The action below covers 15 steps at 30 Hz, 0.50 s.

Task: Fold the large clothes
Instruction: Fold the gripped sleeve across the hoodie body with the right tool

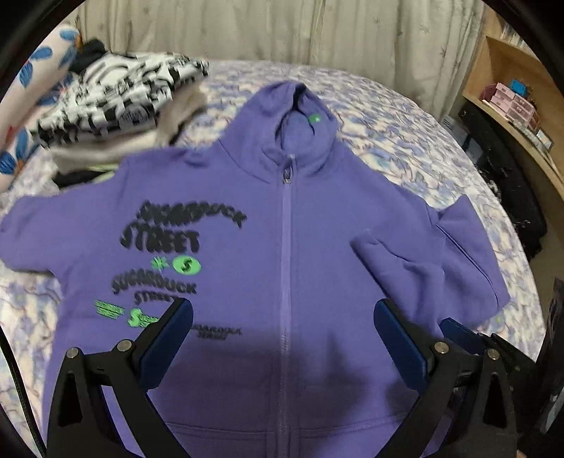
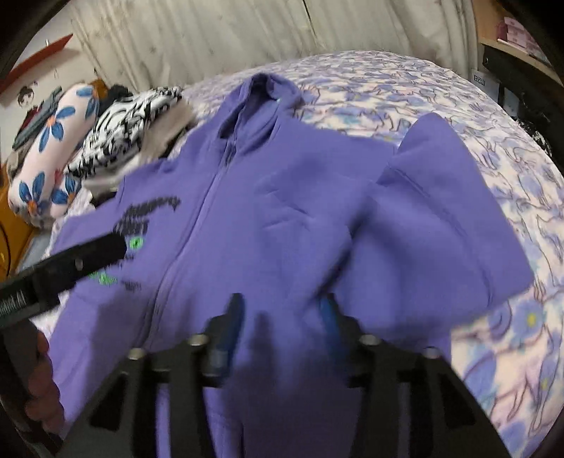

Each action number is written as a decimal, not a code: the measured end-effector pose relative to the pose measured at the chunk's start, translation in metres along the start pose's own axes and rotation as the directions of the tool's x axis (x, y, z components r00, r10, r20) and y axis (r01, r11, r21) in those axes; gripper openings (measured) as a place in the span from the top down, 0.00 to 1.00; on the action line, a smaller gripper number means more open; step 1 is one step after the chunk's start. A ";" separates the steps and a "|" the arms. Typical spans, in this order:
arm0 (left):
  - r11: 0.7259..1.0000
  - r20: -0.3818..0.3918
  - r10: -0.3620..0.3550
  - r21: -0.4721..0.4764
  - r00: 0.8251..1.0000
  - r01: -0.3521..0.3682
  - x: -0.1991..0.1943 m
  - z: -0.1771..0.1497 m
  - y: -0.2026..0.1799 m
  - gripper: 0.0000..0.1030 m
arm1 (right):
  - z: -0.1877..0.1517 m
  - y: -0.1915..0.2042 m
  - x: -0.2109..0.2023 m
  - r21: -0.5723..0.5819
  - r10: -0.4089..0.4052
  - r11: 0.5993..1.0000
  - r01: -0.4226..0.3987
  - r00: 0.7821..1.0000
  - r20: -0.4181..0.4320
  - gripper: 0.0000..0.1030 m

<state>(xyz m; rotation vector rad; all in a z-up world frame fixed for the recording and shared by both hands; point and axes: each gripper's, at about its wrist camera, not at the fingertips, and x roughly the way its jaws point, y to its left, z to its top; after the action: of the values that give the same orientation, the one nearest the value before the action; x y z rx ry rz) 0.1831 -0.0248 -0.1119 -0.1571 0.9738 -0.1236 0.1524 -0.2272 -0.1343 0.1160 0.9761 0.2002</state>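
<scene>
A purple zip hoodie with black and green print lies front up on the bed, hood toward the far side. Its right sleeve is folded in over the body; the left sleeve lies spread out. My left gripper is open and empty, hovering above the lower chest near the zip. In the right wrist view the hoodie fills the middle, with the folded sleeve at right. My right gripper is open and empty above the hem. The left gripper shows as a black bar at left.
A floral bedspread covers the bed. A stack of folded clothes, black-and-white patterned on top, sits at the far left beside a flowered pillow. A wooden shelf with boxes stands at right. A curtain hangs behind.
</scene>
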 end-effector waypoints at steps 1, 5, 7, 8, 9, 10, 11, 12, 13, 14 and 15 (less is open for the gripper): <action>1.000 -0.006 -0.021 -0.004 1.000 0.021 0.001 0.000 0.001 0.01 | -0.004 0.001 -0.006 -0.004 0.000 1.000 0.000 1.000 0.009 0.43; 0.994 -0.037 -0.112 0.000 0.993 0.112 0.010 -0.002 -0.010 0.01 | -0.014 0.000 -0.031 0.004 -0.036 0.999 0.036 0.997 0.065 0.42; 0.990 -0.054 -0.140 0.009 0.989 0.141 0.015 -0.001 -0.021 0.01 | -0.015 -0.006 -0.040 0.023 -0.075 0.997 0.073 0.994 0.085 0.42; 0.988 -0.062 -0.156 0.011 0.986 0.157 0.016 0.000 -0.027 0.01 | -0.016 -0.010 -0.043 0.037 -0.096 0.995 0.093 0.991 0.092 0.42; 0.984 -0.074 -0.174 0.015 0.982 0.176 0.018 0.001 -0.035 0.01 | -0.018 -0.016 -0.048 0.061 -0.116 0.992 0.110 0.988 0.101 0.42; 0.981 -0.088 -0.191 0.023 0.978 0.193 0.020 0.001 -0.045 0.01 | -0.018 -0.020 -0.050 0.079 -0.132 0.989 0.124 0.986 0.103 0.42; 0.979 -0.099 -0.198 0.036 0.975 0.202 0.023 0.002 -0.057 0.01 | -0.019 -0.025 -0.052 0.093 -0.142 0.987 0.133 0.984 0.103 0.42; 0.977 -0.108 -0.199 0.052 0.974 0.205 0.025 0.003 -0.067 0.01 | -0.021 -0.032 -0.055 0.116 -0.152 0.983 0.140 0.983 0.105 0.42; 0.977 -0.115 -0.194 0.070 0.974 0.203 0.027 0.004 -0.077 0.01 | -0.023 -0.037 -0.057 0.133 -0.155 0.981 0.141 0.982 0.106 0.42; 0.976 -0.121 -0.183 0.095 0.976 0.195 0.030 0.004 -0.091 0.01 | -0.026 -0.044 -0.059 0.153 -0.158 0.978 0.141 0.982 0.105 0.42; 0.976 -0.124 -0.174 0.110 0.977 0.188 0.032 0.005 -0.099 0.01 | -0.028 -0.049 -0.061 0.168 -0.156 0.976 0.137 0.982 0.104 0.42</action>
<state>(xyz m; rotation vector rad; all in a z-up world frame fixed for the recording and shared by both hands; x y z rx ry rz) 0.2019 -0.1268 -0.1169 -0.1281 1.0619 -0.3617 0.1019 -0.2882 -0.1095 0.2002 0.8795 -0.0218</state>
